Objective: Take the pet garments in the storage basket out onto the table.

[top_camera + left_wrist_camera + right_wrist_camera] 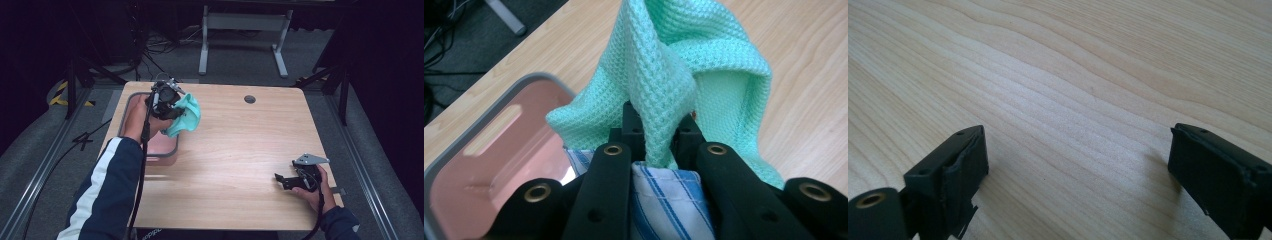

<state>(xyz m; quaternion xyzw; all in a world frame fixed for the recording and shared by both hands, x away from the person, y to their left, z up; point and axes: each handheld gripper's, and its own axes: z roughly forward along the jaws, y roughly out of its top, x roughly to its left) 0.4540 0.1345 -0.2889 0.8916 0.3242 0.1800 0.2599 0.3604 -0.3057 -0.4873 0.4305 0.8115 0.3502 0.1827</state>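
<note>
Your left gripper [659, 145] clamped the mint waffle-weave cloth [684, 65] above the pink bin [165, 147] at the table's [240, 150] left edge; your right gripper [1078, 170] gaped, empty. Next, probably, carry it clear.

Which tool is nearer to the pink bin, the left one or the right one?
Left. The left tool hangs over the pink bin, shut on the green cloth. The right tool lies far across the table, open.
</note>
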